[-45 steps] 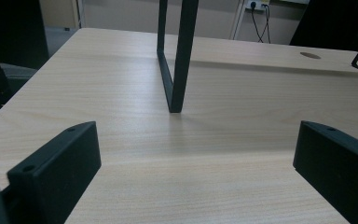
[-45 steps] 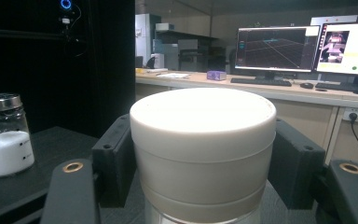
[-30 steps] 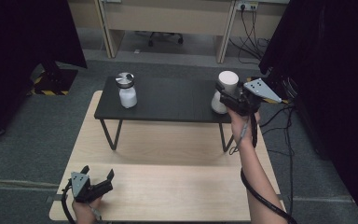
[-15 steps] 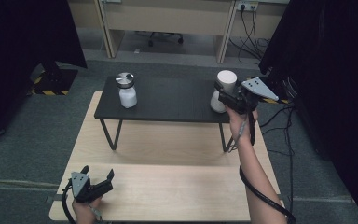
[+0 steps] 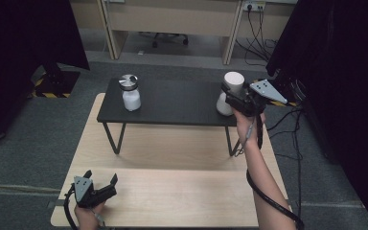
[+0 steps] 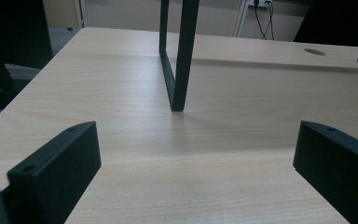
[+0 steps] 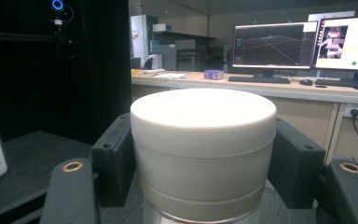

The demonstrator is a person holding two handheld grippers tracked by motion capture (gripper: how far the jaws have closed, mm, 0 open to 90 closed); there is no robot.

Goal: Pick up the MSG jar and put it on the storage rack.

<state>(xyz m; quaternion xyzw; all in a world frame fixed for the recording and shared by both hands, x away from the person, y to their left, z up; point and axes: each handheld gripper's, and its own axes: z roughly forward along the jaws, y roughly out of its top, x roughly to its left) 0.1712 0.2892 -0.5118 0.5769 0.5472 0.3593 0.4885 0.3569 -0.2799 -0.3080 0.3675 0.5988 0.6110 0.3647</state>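
While the right gripper [image 5: 231, 99] clamps the white jar [image 5: 230, 92] at the far right end of the black table [image 5: 172, 103], the high view puts the left gripper [image 5: 100, 184] low on the wooden board [image 5: 172, 191], jaws spread and empty. A second jar [image 5: 130, 92] stands well apart, toward the table's other end. Seen from the left gripper view, bare board lies between the open jaws. Seen from the right gripper view, both jaws press the white jar's [image 7: 203, 154] sides just under its lid. Judging by this, the grasp is made; lifting straight up, kept upright, seems next.

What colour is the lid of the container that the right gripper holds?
The lid is off-white, clearest in the right gripper view.
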